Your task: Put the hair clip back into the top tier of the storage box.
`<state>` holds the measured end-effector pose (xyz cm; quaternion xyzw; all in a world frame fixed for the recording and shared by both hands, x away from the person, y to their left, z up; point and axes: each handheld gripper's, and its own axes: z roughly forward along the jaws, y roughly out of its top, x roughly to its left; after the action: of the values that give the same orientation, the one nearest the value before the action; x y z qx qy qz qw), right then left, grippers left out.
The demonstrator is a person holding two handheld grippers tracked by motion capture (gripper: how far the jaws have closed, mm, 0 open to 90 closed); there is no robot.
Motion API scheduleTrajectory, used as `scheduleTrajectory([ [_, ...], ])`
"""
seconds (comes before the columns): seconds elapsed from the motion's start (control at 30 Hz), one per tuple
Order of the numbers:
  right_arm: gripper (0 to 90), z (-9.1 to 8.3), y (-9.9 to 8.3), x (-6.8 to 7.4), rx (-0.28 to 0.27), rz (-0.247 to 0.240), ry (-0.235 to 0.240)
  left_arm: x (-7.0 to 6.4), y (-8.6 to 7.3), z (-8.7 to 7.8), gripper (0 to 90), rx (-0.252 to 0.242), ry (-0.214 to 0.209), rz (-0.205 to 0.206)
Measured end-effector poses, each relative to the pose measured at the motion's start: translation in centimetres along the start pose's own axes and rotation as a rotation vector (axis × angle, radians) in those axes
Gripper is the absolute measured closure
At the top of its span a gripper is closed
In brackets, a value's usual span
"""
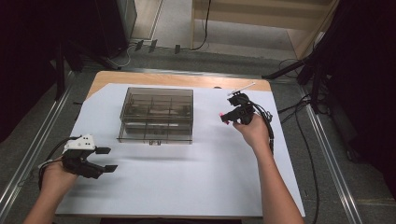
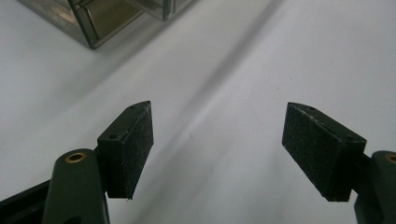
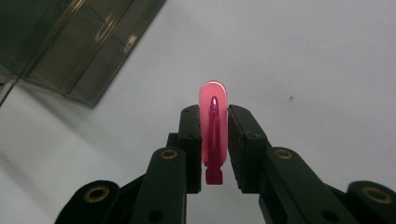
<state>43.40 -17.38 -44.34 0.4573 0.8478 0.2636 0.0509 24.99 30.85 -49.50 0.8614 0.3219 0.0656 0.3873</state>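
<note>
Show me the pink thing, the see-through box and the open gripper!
pink clip [image 3: 213, 122]: right gripper view, its rounded body between the jaws.
see-through box [image 1: 156, 115]: high view, its lid.
left hand-held gripper [image 2: 217, 149]: left gripper view, midway between its fingertips.

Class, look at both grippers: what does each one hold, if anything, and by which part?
The right gripper pinches a small pink clip across its flat sides, rounded end sticking out. The left gripper is open and holds nothing.

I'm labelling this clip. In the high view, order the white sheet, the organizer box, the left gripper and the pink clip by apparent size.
1. White sheet
2. Organizer box
3. Left gripper
4. Pink clip, a mere speck between the right gripper's jaws.
</note>
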Motion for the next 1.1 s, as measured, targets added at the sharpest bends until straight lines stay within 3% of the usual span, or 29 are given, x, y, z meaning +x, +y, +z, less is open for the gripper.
scheduleTrajectory([
  [0.4, 77.0, -1.8, -0.6, 1.9, -0.028, -0.029, 0.036, 0.1, 0.6, 0.3, 26.2, -0.007, 0.001, 0.026],
  [0.77, 77.0, -3.2, 0.1, 4.2, -0.054, -0.095, 0.061, 0.3, 0.9, 0.3, 26.2, -0.025, 0.001, 0.029],
  [1.1, 77.0, -4.3, 1.0, 6.1, -0.070, -0.117, 0.105, 0.3, 1.0, 0.3, 26.2, -0.021, 0.005, 0.037],
])
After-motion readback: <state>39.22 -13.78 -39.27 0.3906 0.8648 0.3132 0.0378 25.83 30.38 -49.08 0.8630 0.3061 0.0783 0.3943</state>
